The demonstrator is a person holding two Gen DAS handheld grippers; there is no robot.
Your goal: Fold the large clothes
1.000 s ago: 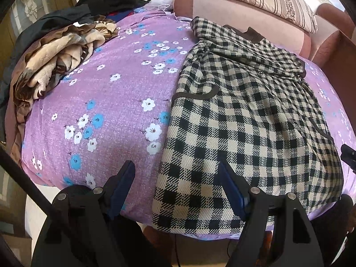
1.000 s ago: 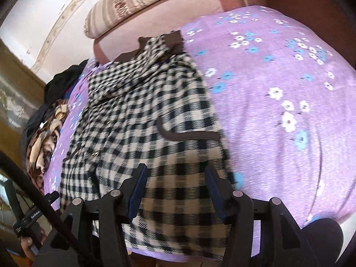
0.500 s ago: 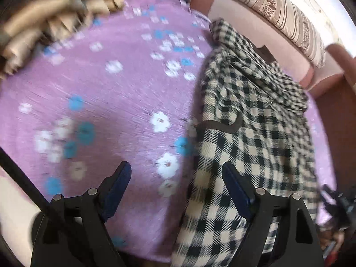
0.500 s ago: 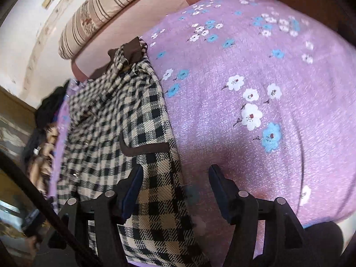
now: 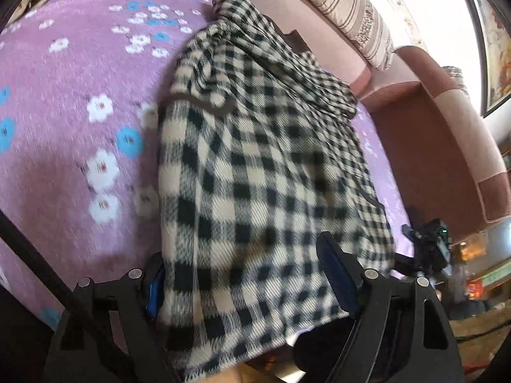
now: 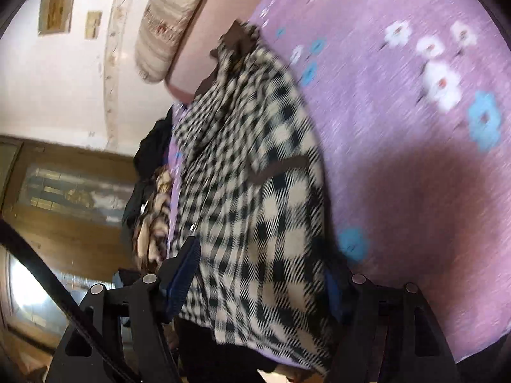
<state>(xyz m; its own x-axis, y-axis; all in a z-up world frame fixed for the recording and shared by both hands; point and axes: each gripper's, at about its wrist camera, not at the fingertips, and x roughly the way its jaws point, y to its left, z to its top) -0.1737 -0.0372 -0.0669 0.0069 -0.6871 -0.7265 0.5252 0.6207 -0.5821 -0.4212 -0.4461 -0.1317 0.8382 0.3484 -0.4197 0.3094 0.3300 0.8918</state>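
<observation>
Left gripper (image 5: 246, 282): jaws apart, straddling coat (image 5: 255, 166) hem at bottom centre of frame; one finger (image 5: 155, 282) hard at hem's left corner. Right gripper (image 6: 262, 274): jaws apart, hem corner between them, lower centre.

Risk, as judgement: closing on top layer only, so fold lifts skewed; thick fabric slipping from pads; bedspread (image 5: 64, 95) pinched with hem. Both frames blurred, so aim uncertain.

Coat lies lengthwise on bed, collar toward headboard (image 5: 262, 9) at top, hem overhanging near edge.

Pink-brown sofa (image 5: 440, 134), striped cushion (image 5: 348, 9), purple floral cover (image 5: 64, 95); white wall (image 6: 64, 73), wooden cabinet (image 6: 64, 191).
</observation>
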